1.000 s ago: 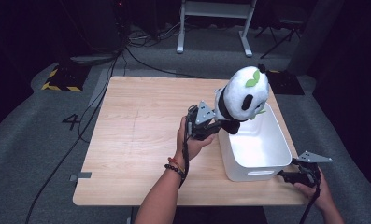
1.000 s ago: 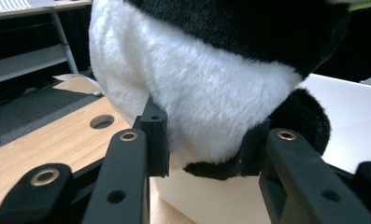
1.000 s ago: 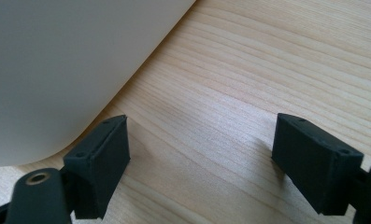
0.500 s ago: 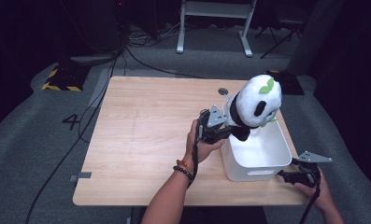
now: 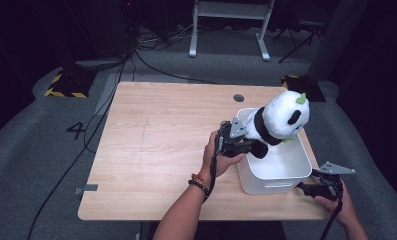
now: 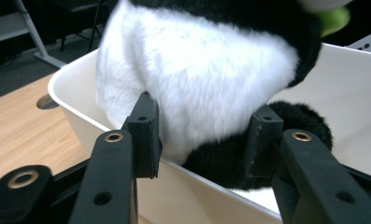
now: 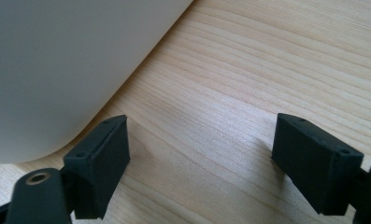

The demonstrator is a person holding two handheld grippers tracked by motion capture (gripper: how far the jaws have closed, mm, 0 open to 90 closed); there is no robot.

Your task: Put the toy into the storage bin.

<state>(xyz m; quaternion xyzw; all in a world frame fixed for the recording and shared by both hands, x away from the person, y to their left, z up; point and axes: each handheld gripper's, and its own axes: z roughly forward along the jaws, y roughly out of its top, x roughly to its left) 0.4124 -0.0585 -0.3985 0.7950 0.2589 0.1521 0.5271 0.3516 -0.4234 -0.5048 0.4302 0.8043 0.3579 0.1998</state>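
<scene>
Wooden table is bearing a white bin at its right. Left gripper is clamping a toy panda over the bin's rim. Right gripper is resting beside the bin, jaws wide, holding nothing.

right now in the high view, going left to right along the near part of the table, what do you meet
bare table → left tongs clamped on the plush panda → white bin → right tongs, open, low beside the bin

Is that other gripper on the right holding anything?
No, the right gripper stands open over bare table beside the white bin.
</scene>
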